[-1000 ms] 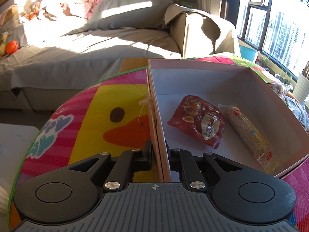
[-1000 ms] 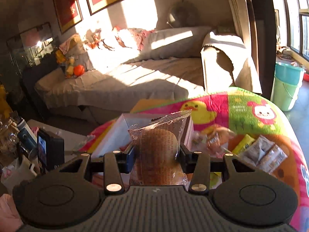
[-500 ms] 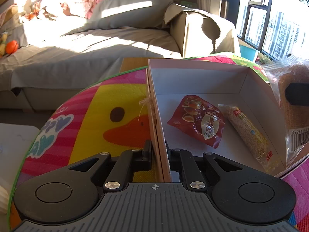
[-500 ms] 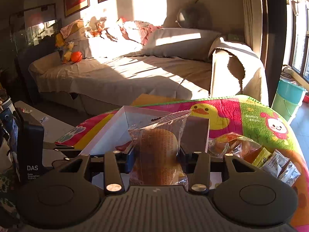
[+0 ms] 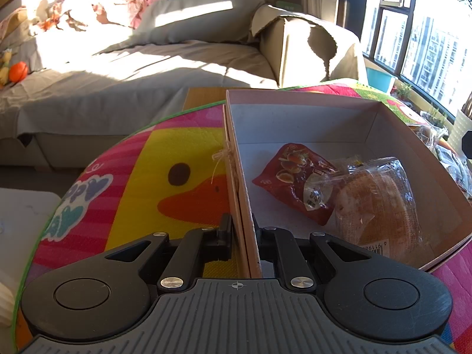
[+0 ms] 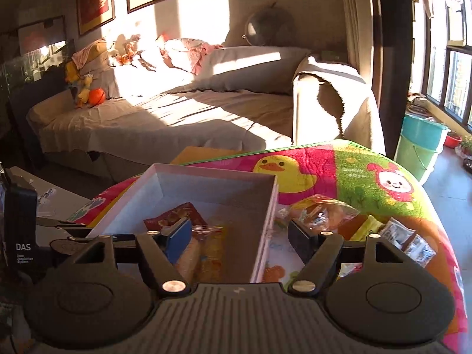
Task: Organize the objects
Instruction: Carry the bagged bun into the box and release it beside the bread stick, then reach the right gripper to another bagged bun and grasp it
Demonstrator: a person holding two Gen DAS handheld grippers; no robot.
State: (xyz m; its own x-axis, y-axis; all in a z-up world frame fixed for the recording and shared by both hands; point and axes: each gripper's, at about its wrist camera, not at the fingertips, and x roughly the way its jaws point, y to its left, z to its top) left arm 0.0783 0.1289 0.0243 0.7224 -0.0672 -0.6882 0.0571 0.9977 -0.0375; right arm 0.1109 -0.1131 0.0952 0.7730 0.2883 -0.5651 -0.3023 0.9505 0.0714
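- Down-tilted, the left tongs sit clamped on the box wall.
- Right tongs, angled down over the box's edge, are opening, empty.
- Bread packet lies inside, seemingly overlapping the red snack bag.

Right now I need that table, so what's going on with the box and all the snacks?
A person is sorting snacks into the cardboard box. The left gripper is clamped on the box's near wall, steadying it. The right gripper is above the box's right wall with its jaws opening and nothing between them; the wrapped bread lies in the box, partly on the red snack bag. More packets wait on the mat.
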